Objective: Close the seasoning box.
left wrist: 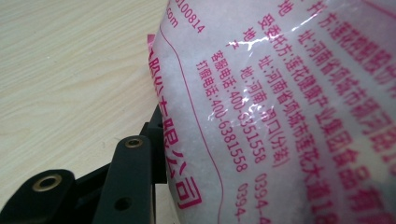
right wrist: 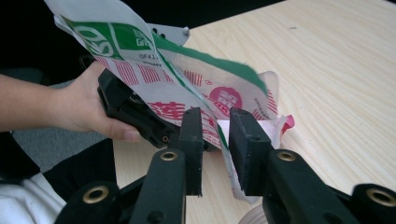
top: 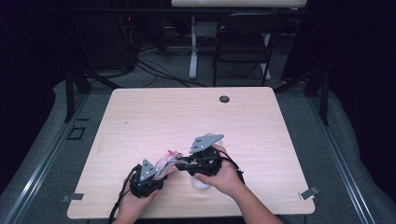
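A: Briefly, left to right. The left gripper [top: 148,176] sat at the near edge of the table [top: 140,116], held in the person's left hand [top: 135,201]. Its jaws were pinching the bag [top: 166,161]; the left gripper view had one black jaw pressed flat against clear plastic with pink print and white grains [left wrist: 289,107] inside.

B: And the other jaw?

A: Hidden behind the bag. Could not tell the gap, but the film was tight against the visible one.

B: Right side?

A: The right gripper [top: 187,161], in the right hand [top: 222,177], reached leftward onto the same bag. In the right gripper view its jaws stood slightly parted with the bag's torn green-and-red edge [right wrist: 219,126] running between them, touching the pads [right wrist: 247,149].

B: Anything under it?

A: A white cup [top: 201,183] just beneath the right hand, mostly covered.
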`<state>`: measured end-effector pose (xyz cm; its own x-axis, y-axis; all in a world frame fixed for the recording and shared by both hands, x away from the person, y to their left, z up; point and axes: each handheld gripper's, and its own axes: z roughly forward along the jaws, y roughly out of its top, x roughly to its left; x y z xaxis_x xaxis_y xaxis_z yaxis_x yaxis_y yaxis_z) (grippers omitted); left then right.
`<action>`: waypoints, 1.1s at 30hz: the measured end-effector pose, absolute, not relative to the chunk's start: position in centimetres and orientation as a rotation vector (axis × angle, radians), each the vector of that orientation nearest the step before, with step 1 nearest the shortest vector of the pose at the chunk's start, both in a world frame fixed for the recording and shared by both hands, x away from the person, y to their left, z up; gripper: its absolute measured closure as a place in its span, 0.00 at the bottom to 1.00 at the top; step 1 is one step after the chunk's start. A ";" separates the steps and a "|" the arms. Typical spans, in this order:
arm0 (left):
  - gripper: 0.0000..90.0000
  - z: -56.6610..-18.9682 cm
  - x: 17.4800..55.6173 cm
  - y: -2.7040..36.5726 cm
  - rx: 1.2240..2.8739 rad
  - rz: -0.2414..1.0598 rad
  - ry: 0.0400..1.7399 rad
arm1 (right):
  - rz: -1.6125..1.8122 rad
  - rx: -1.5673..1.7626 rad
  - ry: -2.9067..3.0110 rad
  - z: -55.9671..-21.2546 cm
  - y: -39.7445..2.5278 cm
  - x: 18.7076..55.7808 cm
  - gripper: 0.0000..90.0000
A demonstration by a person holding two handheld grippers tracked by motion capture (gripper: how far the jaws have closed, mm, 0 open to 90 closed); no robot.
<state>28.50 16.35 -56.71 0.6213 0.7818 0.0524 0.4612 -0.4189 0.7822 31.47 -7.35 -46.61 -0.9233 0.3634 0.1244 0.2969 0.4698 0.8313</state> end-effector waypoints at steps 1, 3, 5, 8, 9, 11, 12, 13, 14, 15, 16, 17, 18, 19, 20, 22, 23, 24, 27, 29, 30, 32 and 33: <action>0.65 -56.6 28.5 16.3 2.077 0.538 0.976 | 1.477 0.595 2.625 -46.5 -7.4 31.4 0.82; 0.65 -56.4 28.6 16.4 2.076 0.556 0.974 | 1.484 0.597 2.611 -46.3 -7.7 31.4 0.81; 0.65 -56.3 28.7 16.3 2.083 0.575 0.967 | 1.490 0.604 2.593 -46.2 -7.9 31.3 0.80; 0.65 -56.1 28.8 16.2 2.085 0.598 0.957 | 1.483 0.609 2.586 -46.2 -8.2 31.2 0.78; 0.65 -56.0 28.9 16.1 2.086 0.608 0.953 | 1.478 0.611 2.579 -46.1 -8.3 31.1 0.78; 0.65 -55.9 28.9 16.0 2.095 0.627 0.944 | 1.477 0.615 2.570 -46.1 -8.5 31.0 0.77; 0.65 -55.8 29.0 16.0 2.091 0.634 0.945 | 1.475 0.616 2.564 -46.1 -8.6 31.0 0.77; 0.65 -55.7 29.0 15.9 2.094 0.645 0.942 | 1.485 0.626 2.554 -46.1 -8.7 30.9 0.76; 0.65 -55.6 29.1 15.9 2.096 0.659 0.942 | 1.485 0.626 2.545 -46.0 -8.9 30.9 0.75; 0.65 -55.5 29.1 15.9 2.101 0.675 0.939 | 1.485 0.630 2.536 -45.9 -9.1 30.8 0.74; 0.65 -55.5 29.2 15.8 2.101 0.684 0.942 | 1.482 0.633 2.523 -45.9 -9.2 30.8 0.73; 0.65 -55.4 29.3 15.8 2.103 0.695 0.942 | 1.487 0.636 2.513 -45.8 -9.4 30.7 0.73; 0.65 -55.3 29.4 15.8 2.104 0.706 0.944 | 1.486 0.637 2.502 -45.7 -9.6 30.6 0.72; 0.65 -55.2 29.5 15.8 2.103 0.713 0.943 | 1.487 0.638 2.492 -45.6 -9.8 30.6 0.71; 0.65 -55.2 29.6 15.8 2.104 0.721 0.946 | 1.484 0.640 2.481 -45.5 -10.0 30.5 0.70; 0.65 -55.1 29.8 15.7 2.108 0.729 0.955 | 1.484 0.649 2.455 -45.4 -10.4 30.4 0.68; 0.65 -55.1 29.9 15.8 2.115 0.741 0.951 | 1.481 0.640 2.443 -45.3 -10.6 30.4 0.68; 0.65 -55.1 30.0 15.7 2.115 0.741 0.958 | 1.475 0.640 2.434 -45.3 -10.8 30.4 0.67; 0.65 -55.0 30.3 15.7 2.117 0.745 0.956 | 1.463 0.641 2.419 -45.3 -11.3 30.3 0.67; 0.65 -54.9 30.4 15.6 2.126 0.759 0.950 | 1.456 0.642 2.412 -45.3 -11.5 30.2 0.67; 0.65 -54.8 30.5 15.5 2.128 0.768 0.947 | 1.455 0.642 2.409 -45.4 -11.6 30.2 0.67; 0.65 -54.7 30.6 15.4 2.131 0.779 0.939 | 1.447 0.632 2.405 -45.4 -11.7 30.0 0.66; 0.65 -54.7 30.6 15.3 2.133 0.786 0.934 | 1.439 0.627 2.405 -45.3 -11.7 30.0 0.65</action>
